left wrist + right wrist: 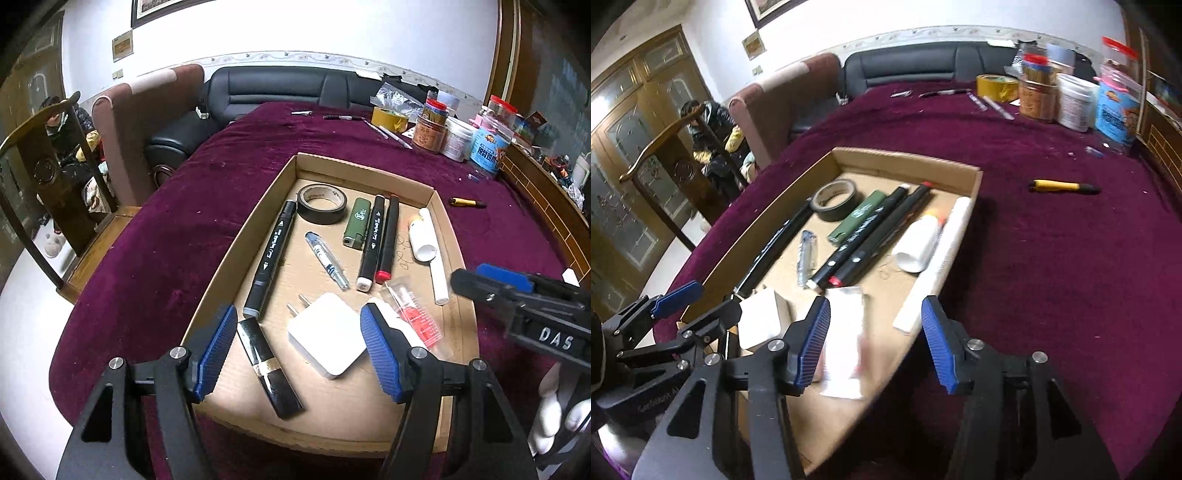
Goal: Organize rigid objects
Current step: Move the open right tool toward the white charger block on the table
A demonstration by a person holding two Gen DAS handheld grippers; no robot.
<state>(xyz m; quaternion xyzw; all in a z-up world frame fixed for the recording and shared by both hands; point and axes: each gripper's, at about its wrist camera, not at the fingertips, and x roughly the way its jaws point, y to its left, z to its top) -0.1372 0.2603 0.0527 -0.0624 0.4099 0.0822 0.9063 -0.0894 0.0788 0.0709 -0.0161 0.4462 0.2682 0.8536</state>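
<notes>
cardboard tray (369, 168) lies on the purple cloth (155, 236) under both grippers. left gripper (299, 334) has its fingers apart and holds nothing; the white charger (327, 339) lies between and below the fingertips, the black lipstick tube (267, 373) just beside the left finger. right gripper (875, 338) is also parted and empty, a clear packet (844, 343) by its left finger. yellow pen (1063, 186) lies well beyond, outside the tray.

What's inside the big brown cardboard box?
The shallow brown cardboard box holds black markers, a black tape roll, a green lighter, a white charger plug and a white bottle. Whatever lies under them is hidden.
</notes>
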